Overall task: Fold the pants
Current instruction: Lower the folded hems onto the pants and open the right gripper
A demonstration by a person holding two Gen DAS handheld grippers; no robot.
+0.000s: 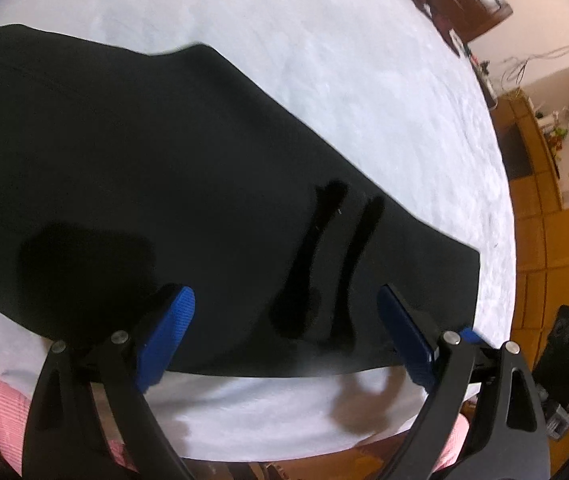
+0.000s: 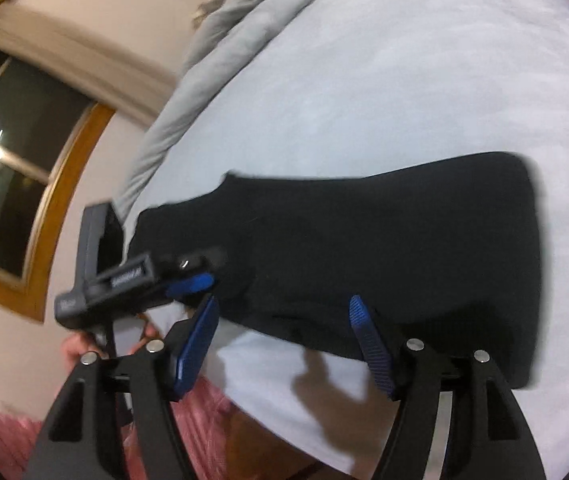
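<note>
The left gripper [image 1: 286, 320] stands with its jaws wide apart and nothing between the blue pads [image 1: 168, 332], poised just above the near edge of the black pants [image 1: 164, 168]. The right gripper [image 2: 284, 340] is likewise spread and empty, its pads [image 2: 368, 344] hovering over the near hem of the same garment [image 2: 364, 248]. The pants lie flat, already doubled leg on leg by the look of them, on the white bed cover [image 1: 324, 48]; in the left wrist view they run from nine o'clock down to four o'clock, and in the right wrist view from nine o'clock across to three o'clock, ending in a straight cut edge. The left gripper appears in the right wrist view at eight o'clock [image 2: 192, 282], resting on or just over the cloth; contact cannot be confirmed. A grey blanket [image 2: 220, 40] is bunched at eleven o'clock, well apart. Risks, as judged: a pinch taken at the edge may catch only the top layer, so the layers would shear out of line on the lift; a deep bite may take up the bed cover beneath; uneven lifting by the two grippers would skew the fold; the dark, featureless cloth hides seams and makes edge alignment uncertain.
</note>
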